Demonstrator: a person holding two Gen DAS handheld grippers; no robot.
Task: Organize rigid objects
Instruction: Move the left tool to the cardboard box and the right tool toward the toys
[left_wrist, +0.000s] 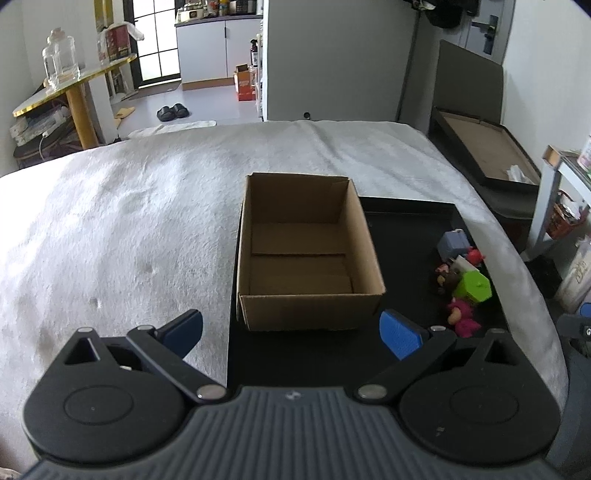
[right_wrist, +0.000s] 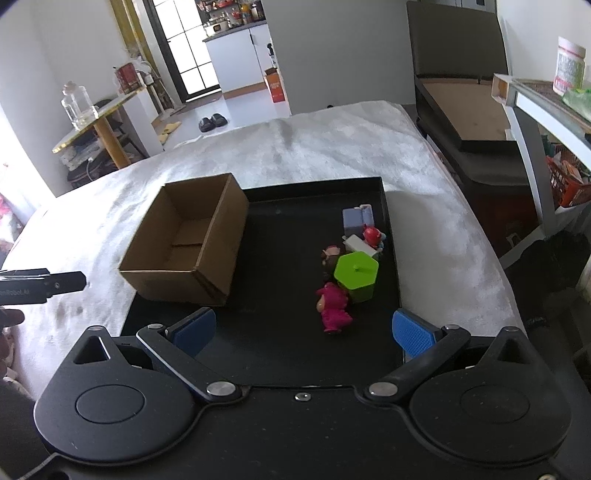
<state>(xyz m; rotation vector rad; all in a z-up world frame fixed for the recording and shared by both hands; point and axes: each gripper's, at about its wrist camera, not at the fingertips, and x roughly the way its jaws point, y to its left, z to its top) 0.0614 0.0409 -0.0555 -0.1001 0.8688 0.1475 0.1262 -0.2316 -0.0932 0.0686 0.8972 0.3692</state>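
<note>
Both grippers, left gripper (left_wrist: 291, 332) and right gripper (right_wrist: 303, 330), hover with jaws apart, holding nothing.

Empty cardboard box (right_wrist: 184, 247) stands at the black tray's (right_wrist: 280, 206) left edge, ready to receive toys; green hexagonal container (right_wrist: 356, 275), pink figure (right_wrist: 332, 306) and smaller pieces cluster lower right of centre, unobstructed, on the white-covered bed (right_wrist: 332, 147).

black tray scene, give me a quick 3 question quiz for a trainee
1. True or false: the cardboard box already holds toys.
2. Which toy lies nearest the right gripper? A) pink figure B) green hexagonal box C) grey-blue block
3. Fill in: the toys sit along the ____ side of the black tray, seen from the right wrist view.

Key: 1. False, the box is empty. 2. A. 3. right. The left gripper is open too, facing the box.
</note>
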